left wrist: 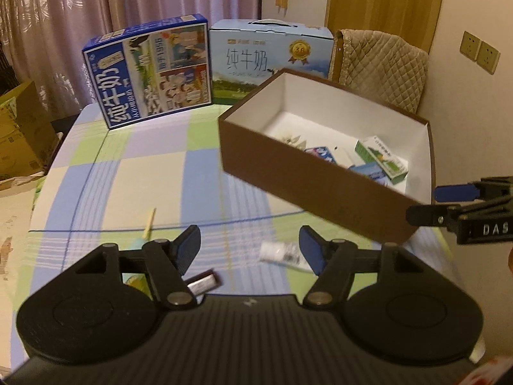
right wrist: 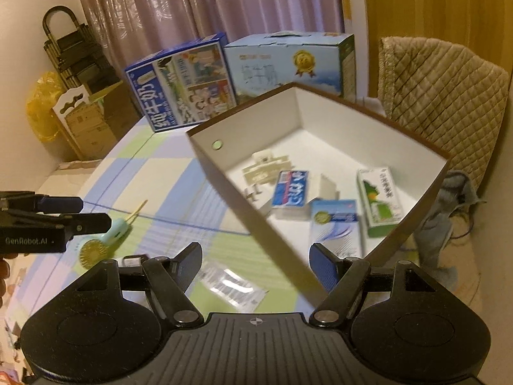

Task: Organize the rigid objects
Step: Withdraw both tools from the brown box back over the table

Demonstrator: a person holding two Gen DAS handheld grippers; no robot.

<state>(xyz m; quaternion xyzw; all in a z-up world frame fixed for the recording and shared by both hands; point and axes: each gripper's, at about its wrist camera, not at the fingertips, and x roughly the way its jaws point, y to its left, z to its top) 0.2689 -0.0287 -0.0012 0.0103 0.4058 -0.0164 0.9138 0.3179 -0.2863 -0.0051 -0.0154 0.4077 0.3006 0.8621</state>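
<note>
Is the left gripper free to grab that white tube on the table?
Probably yes. The left gripper is open and empty, and the white tube lies bare on the tablecloth just ahead, clear of the brown box.

Black ribbed tool with blue pads, silver pivot screws

1. Setting: a room in a home, dining or living area.
2. Table covered with a pastel checked cloth, domestic in style.
3. Pinkish patterned curtains hang full length behind the table.
4. Chair with a quilted beige cover stands at the far side.
5. Two retail milk cartons, a dark blue one and a pale blue one, stand on the table.
6. Wall sockets on a plain wall; stacked cardboard boxes alongside.
</note>
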